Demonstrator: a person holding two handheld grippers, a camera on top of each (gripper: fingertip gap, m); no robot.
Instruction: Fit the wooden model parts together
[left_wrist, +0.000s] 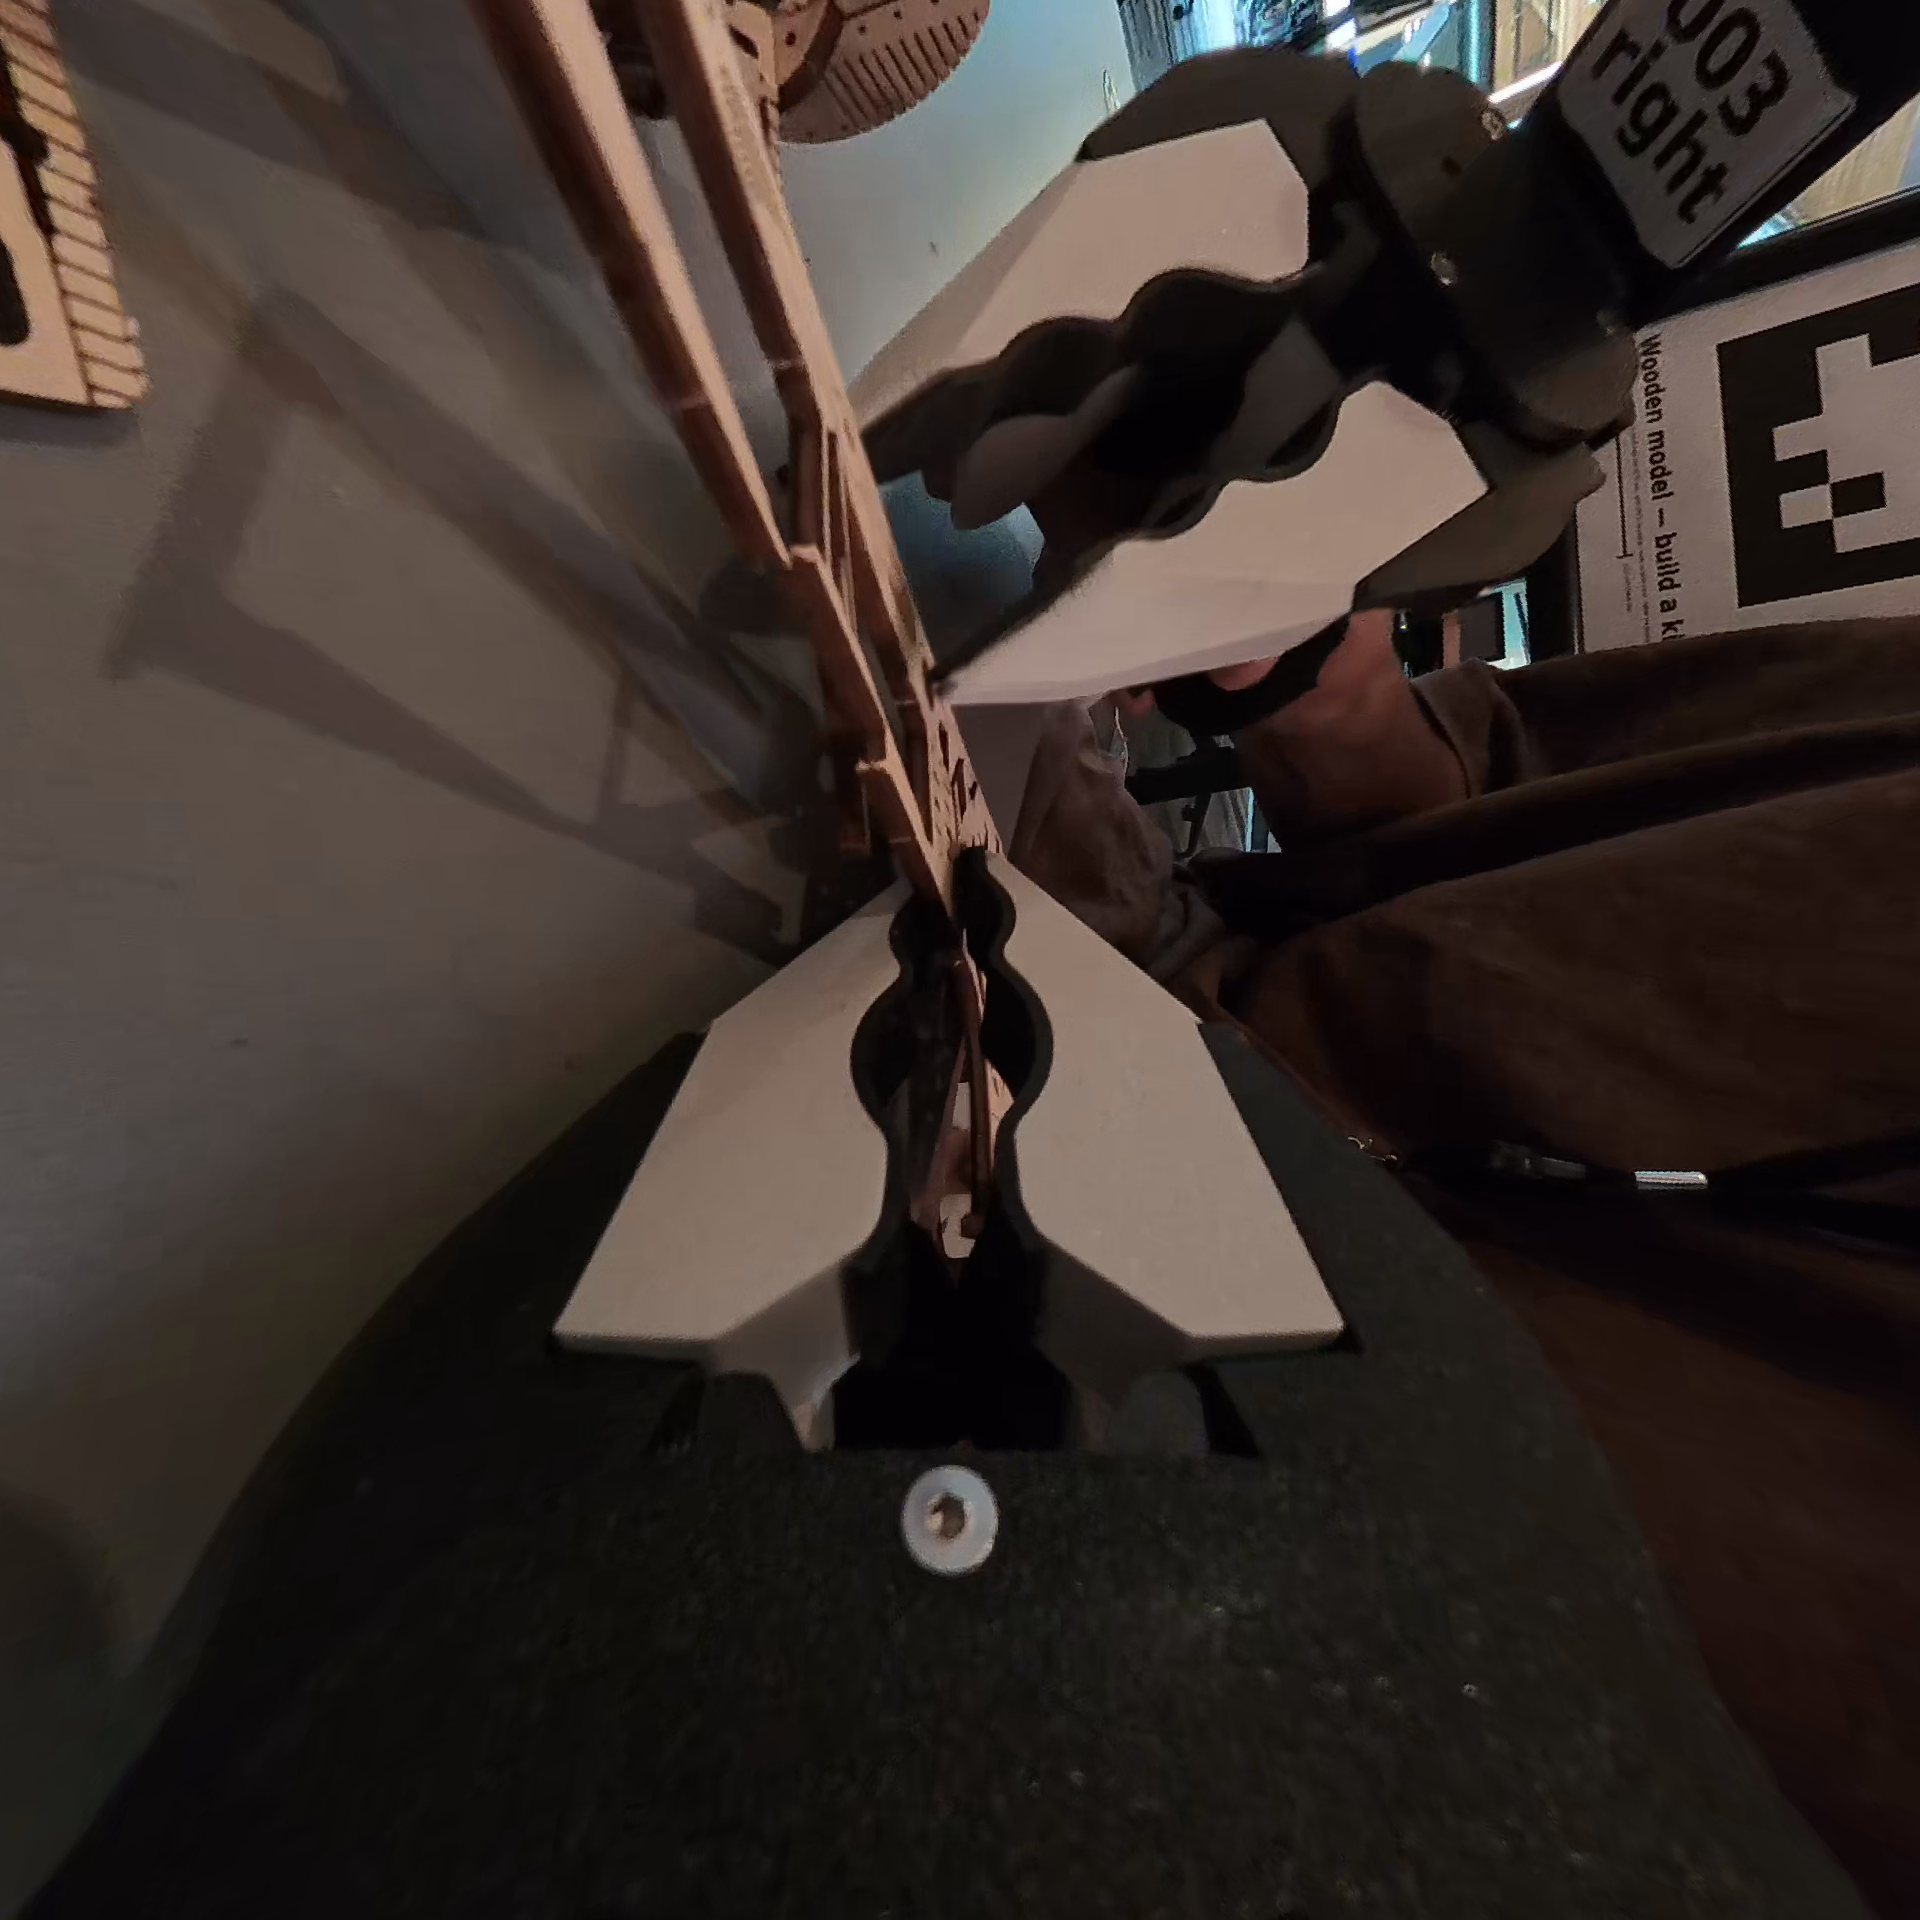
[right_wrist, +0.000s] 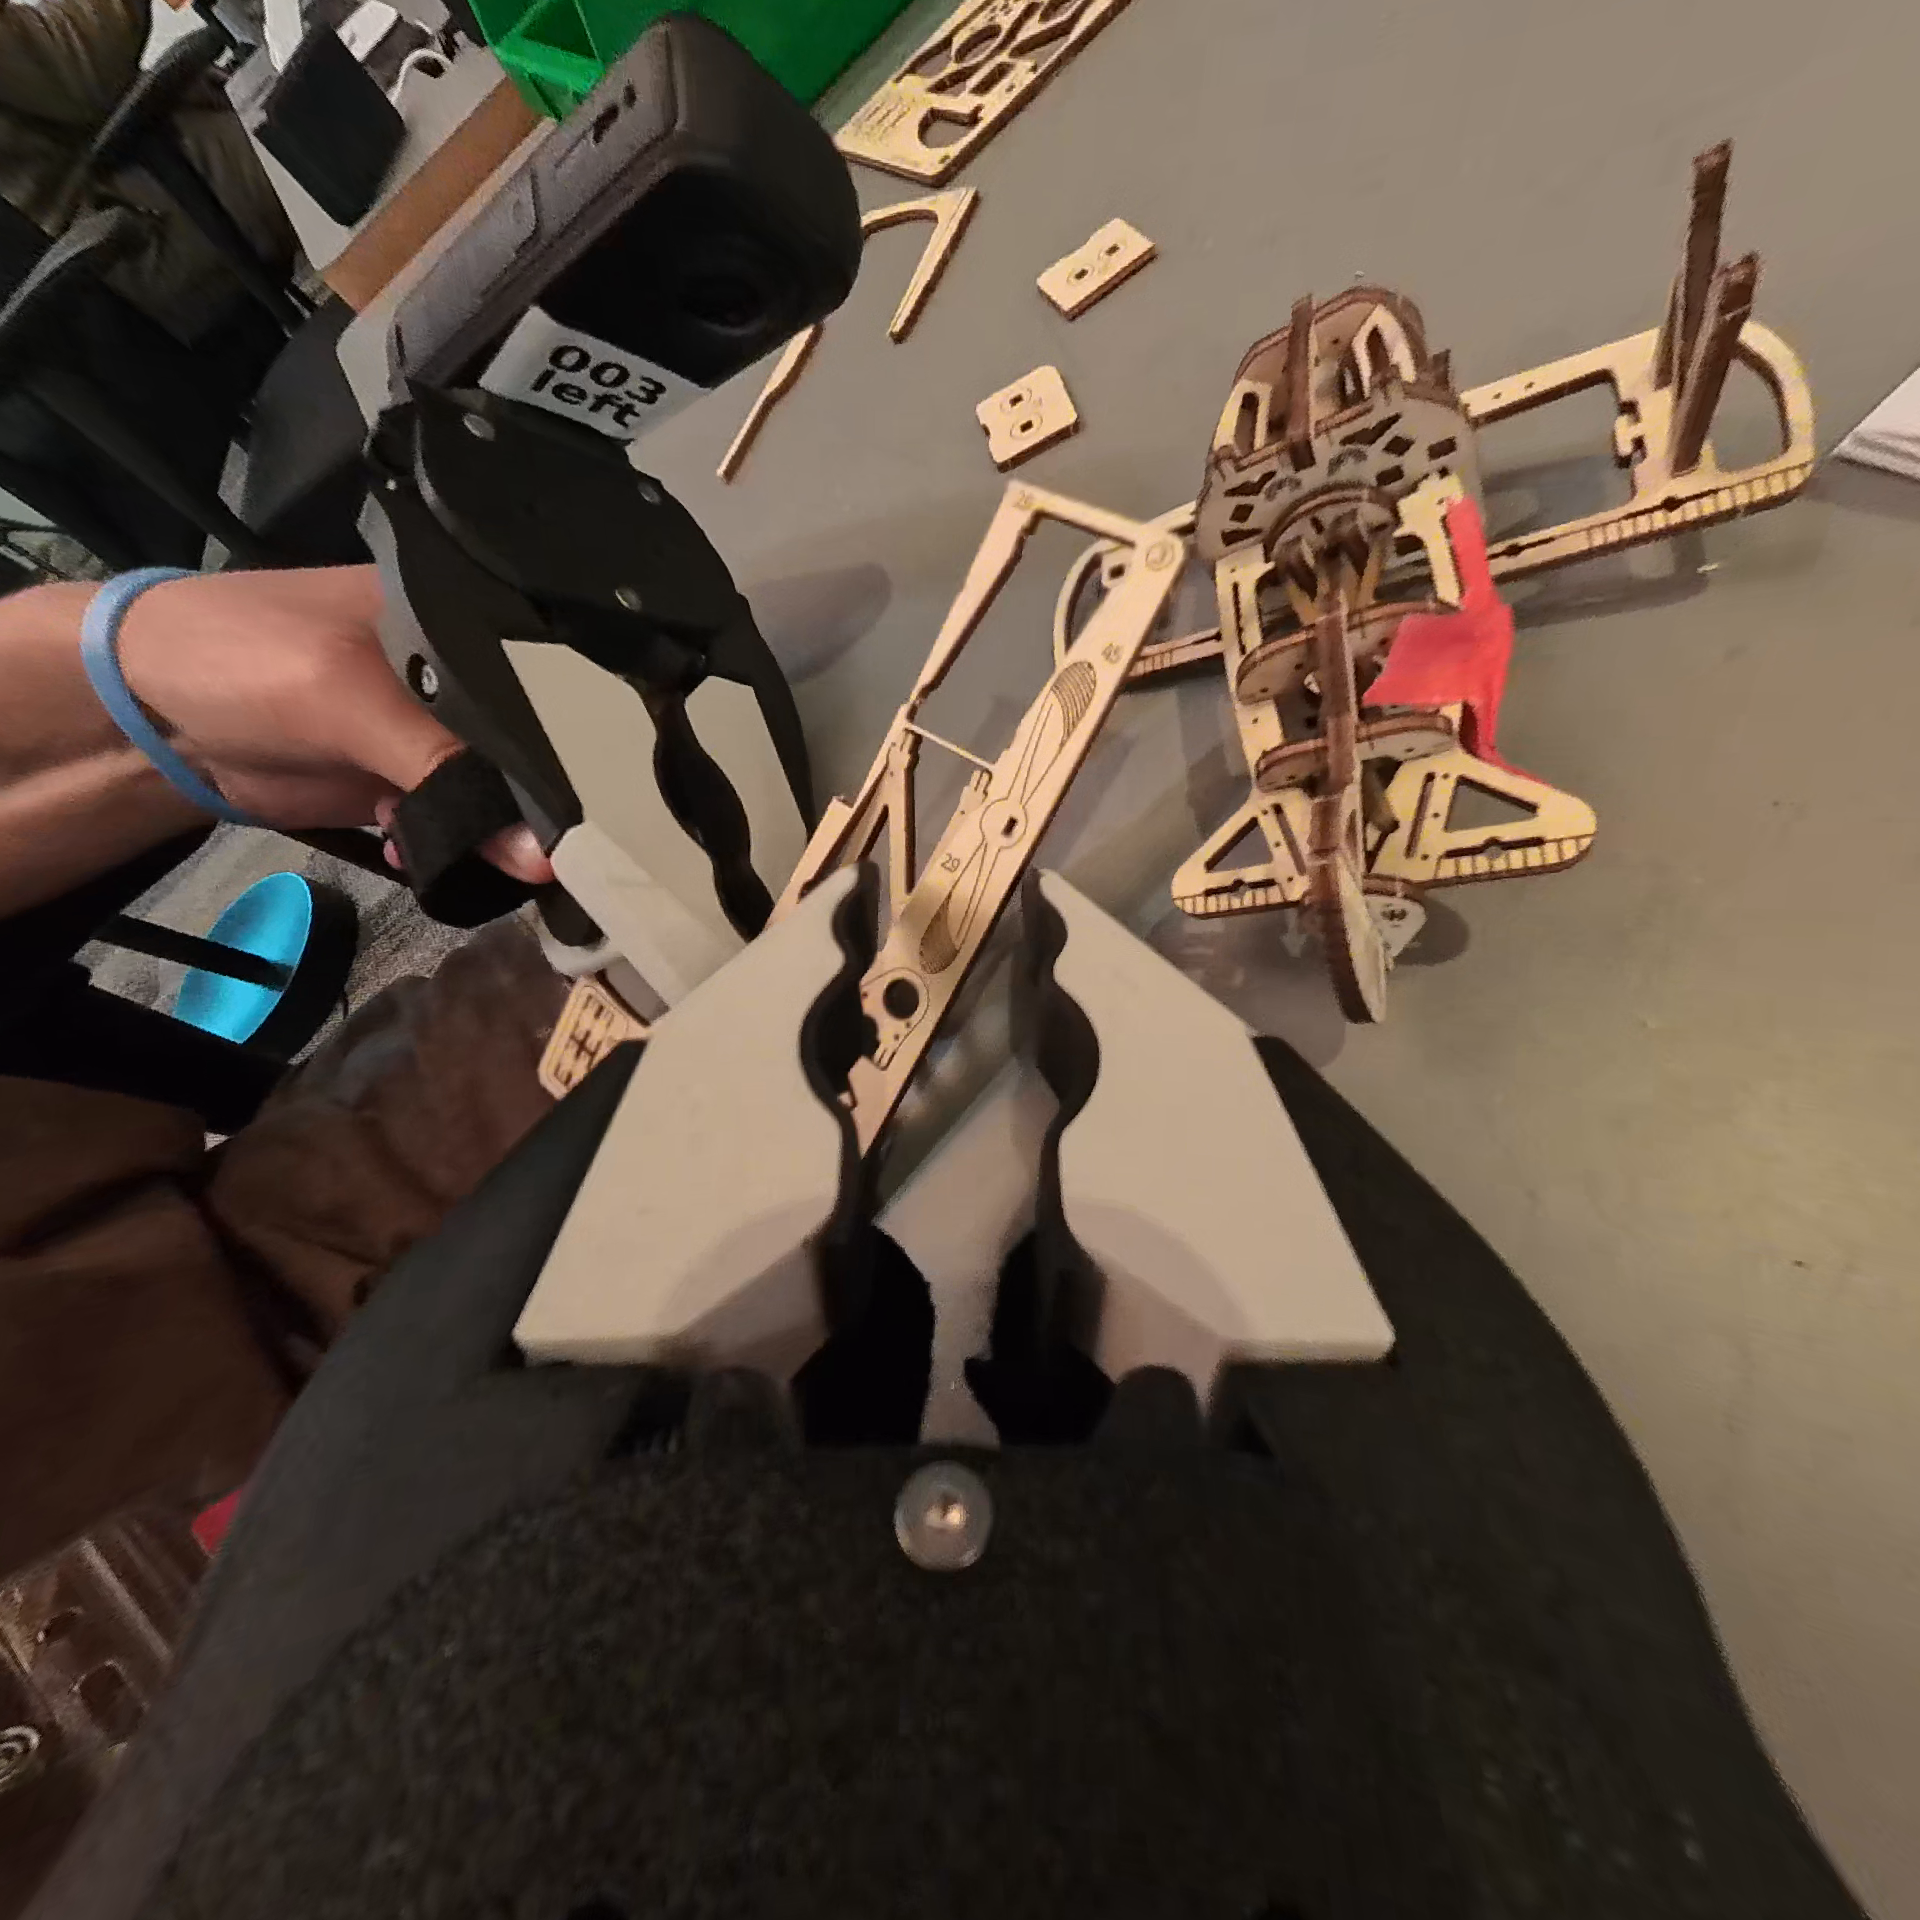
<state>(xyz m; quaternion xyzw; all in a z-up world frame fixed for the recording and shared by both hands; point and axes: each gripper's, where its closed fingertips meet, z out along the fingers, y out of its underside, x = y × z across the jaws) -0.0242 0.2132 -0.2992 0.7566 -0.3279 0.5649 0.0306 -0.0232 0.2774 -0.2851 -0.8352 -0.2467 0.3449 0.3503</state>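
Observation:
A thin wooden parts sheet (right_wrist: 1039, 727) with a propeller-shaped piece (right_wrist: 1023, 769) cut into it is held tilted above the grey table (right_wrist: 1558, 1143). My left gripper (left_wrist: 951, 883) is shut on the sheet's lower edge (left_wrist: 727, 364); it also shows in the right wrist view (right_wrist: 748, 904). My right gripper (right_wrist: 948, 878) is open, with its jaws either side of the sheet's near end. In the left wrist view it (left_wrist: 904, 561) sits with jaws apart beside the sheet. A partly built wooden plane model (right_wrist: 1330, 665) with a red piece (right_wrist: 1455, 644) lies on the table beyond.
Two small square wooden plates (right_wrist: 1096, 267), (right_wrist: 1027, 414), a U-shaped offcut (right_wrist: 925, 249) and another parts sheet (right_wrist: 966, 83) lie at the back. A green box (right_wrist: 561, 52) stands behind them. A hand with a blue wristband (right_wrist: 260, 707) holds the left gripper. A printed card (left_wrist: 1766, 447) stands at the right. Spacing between my two grippers at the tips: around 6 cm.

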